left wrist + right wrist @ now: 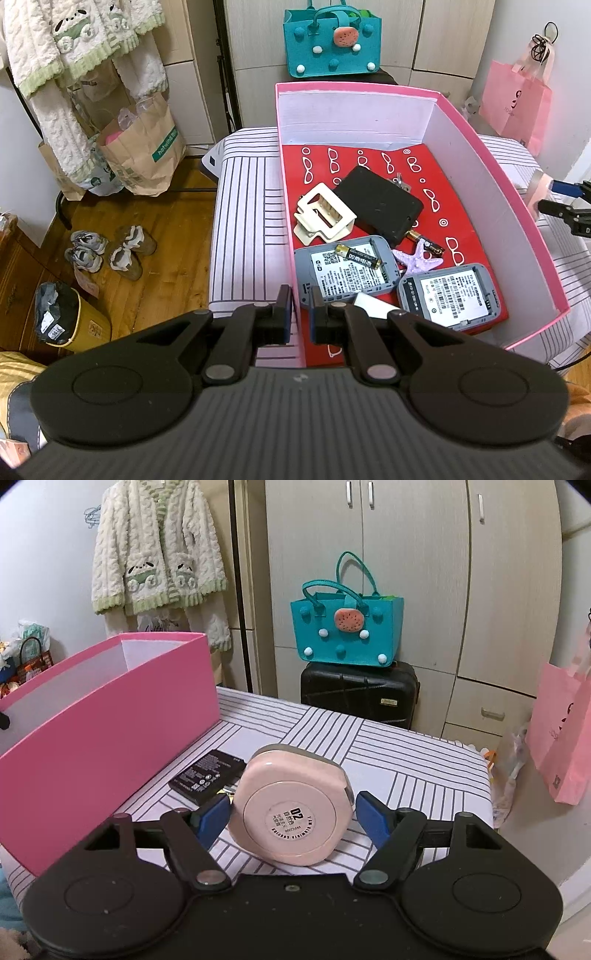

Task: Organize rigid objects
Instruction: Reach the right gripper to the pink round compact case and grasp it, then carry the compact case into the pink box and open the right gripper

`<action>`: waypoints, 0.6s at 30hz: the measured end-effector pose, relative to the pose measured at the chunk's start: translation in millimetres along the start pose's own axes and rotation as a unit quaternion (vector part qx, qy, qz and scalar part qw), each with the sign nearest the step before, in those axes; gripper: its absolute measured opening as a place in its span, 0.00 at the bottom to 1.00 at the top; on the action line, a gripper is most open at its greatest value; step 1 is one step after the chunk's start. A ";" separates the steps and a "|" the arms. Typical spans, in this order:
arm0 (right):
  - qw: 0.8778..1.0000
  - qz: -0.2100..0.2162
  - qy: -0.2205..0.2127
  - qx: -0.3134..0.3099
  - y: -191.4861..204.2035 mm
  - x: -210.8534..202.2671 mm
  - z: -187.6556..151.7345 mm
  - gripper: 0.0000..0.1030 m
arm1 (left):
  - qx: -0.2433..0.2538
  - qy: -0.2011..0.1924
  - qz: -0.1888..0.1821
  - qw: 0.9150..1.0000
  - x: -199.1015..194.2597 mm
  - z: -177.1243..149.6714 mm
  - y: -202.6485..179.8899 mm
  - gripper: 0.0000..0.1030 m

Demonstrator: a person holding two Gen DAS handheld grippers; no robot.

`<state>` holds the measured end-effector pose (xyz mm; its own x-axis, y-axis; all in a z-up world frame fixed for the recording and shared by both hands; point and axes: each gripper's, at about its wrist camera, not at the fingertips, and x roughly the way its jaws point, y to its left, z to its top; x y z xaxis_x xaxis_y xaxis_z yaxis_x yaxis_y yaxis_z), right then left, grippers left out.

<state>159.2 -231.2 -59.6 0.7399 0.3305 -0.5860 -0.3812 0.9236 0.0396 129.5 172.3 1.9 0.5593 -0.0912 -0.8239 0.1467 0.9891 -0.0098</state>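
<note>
1. Fingers of the right gripper point(291, 814) stand wide apart either side of a pink compact case point(291, 808), which sits tilted on edge between the blue pads; whether the pads touch it cannot be told, so a firm hold is not shown. Likely it is the next item bound for the box.
2. Just beyond it, a black battery pack point(207, 775) lies flat on the striped cover point(406, 753), close beside the pink box point(110, 738), still outside it.
3. At the box's near-left wall, the left gripper point(300, 312) straddles the rim with jaws nearly closed, seemingly steadying the box.
4. Inside lie two grey devices point(345, 271), an AA battery point(357, 257), a purple starfish point(417, 258), a cream hair clip point(325, 214) and a black case point(380, 205), already gathered.
</note>
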 end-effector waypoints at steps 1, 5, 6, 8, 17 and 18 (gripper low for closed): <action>1.000 0.000 -0.004 0.006 -0.9 0.6 -0.7 0.77 | 0.001 0.000 0.000 1.000 -0.5 -0.6 0.8 0.07; 0.999 0.011 -0.009 0.048 -9.0 12.2 -0.9 0.77 | 0.000 0.001 0.000 1.000 0.0 -0.7 0.7 0.07; 0.998 0.015 0.000 0.062 -11.0 18.0 -1.7 0.77 | -0.001 0.001 -0.001 1.000 -0.4 -0.9 1.1 0.07; 0.997 0.011 0.011 0.079 -11.7 29.8 -5.2 0.76 | -0.001 0.001 -0.002 1.000 -0.5 -1.1 1.3 0.07; 0.997 -0.011 0.008 0.079 -2.8 47.0 -15.2 0.76 | -0.003 0.004 -0.005 1.000 1.1 -2.6 3.0 0.07; 0.997 -0.013 0.006 0.075 -2.1 46.2 -14.9 0.76 | -0.002 0.005 -0.005 1.000 1.3 -2.5 3.0 0.07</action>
<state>186.0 -220.7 -98.8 0.7411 0.3040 -0.5987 -0.2741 0.9509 0.1435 128.6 175.4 -0.7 0.5502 -0.0999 -0.8290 0.1490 0.9886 -0.0203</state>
